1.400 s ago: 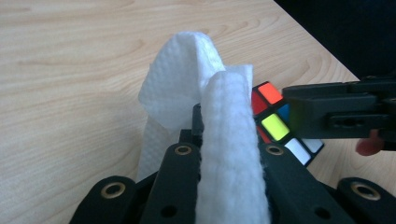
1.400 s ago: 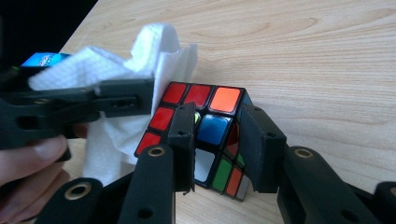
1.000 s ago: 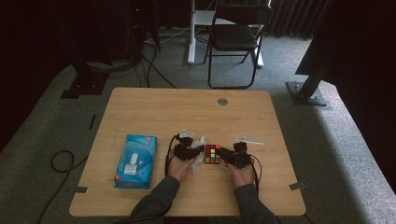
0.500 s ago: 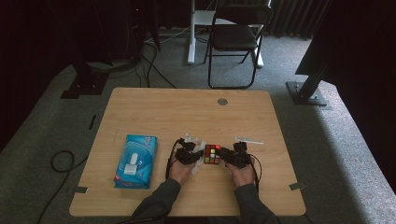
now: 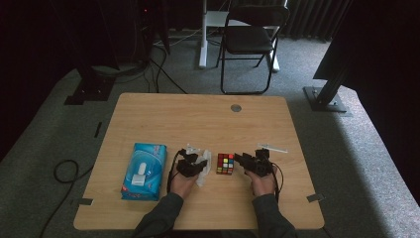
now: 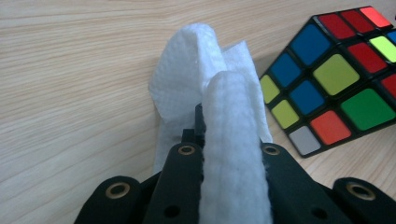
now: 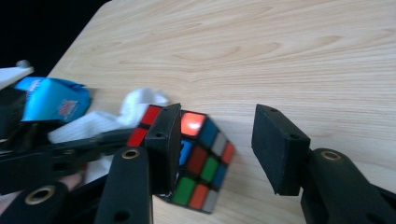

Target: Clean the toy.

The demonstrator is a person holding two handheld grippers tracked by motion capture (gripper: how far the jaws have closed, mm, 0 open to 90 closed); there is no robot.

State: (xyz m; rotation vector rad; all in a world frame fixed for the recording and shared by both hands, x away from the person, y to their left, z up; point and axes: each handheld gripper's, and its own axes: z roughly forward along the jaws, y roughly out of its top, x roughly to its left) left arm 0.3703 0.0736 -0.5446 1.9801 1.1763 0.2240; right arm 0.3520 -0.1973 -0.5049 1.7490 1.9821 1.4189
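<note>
A scrambled Rubik's cube rests on the wooden table between my two grippers. My left gripper lies to its left, shut on a folded white tissue. In the left gripper view the tissue bulges out from between the jaws of the left gripper, with the cube at the right. My right gripper is just right of the cube. Its jaws have just been opening. In the right gripper view the right gripper stands open, and the cube sits partly behind one jaw, unpressed.
A blue tissue pack lies left of my left hand; it shows again in the right gripper view. A round grommet sits near the table's far edge. A black folding chair stands beyond the table.
The right gripper's jaws have opened and drawn slightly off the cube, which stays in place on the table. The left gripper still holds the tissue beside it.
</note>
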